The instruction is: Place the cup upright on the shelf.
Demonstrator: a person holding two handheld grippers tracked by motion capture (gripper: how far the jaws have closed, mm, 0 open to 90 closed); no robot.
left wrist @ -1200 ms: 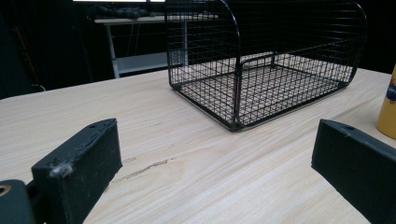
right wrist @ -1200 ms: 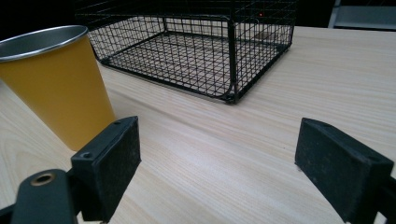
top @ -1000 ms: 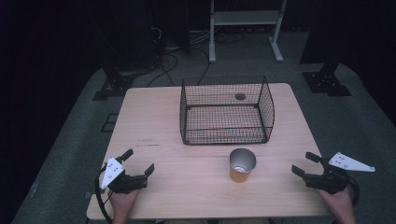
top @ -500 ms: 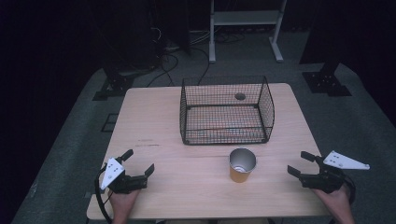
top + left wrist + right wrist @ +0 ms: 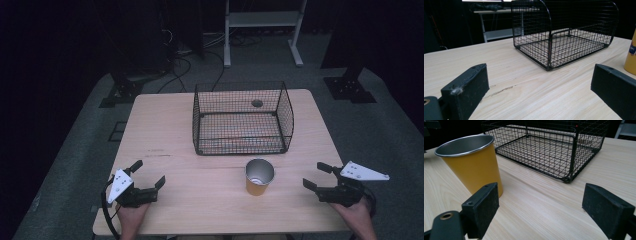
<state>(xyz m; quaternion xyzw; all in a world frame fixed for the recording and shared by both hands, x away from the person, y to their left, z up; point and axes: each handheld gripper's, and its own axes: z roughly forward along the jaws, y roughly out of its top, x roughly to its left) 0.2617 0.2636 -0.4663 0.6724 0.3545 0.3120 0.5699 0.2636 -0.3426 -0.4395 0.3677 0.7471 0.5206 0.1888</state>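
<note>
Now cup (image 5: 259, 176) left of rt hand-held gripper (image 5: 317, 176).

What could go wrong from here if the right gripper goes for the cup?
1. The yellow cup stands upright and looks empty, so likely light; in the right gripper view it sits off-line, beside one jaw. The open right gripper could knock it over rather than straddle it.
2. The wire basket stands close behind the cup; a push could drive the cup into its front wall.
</note>
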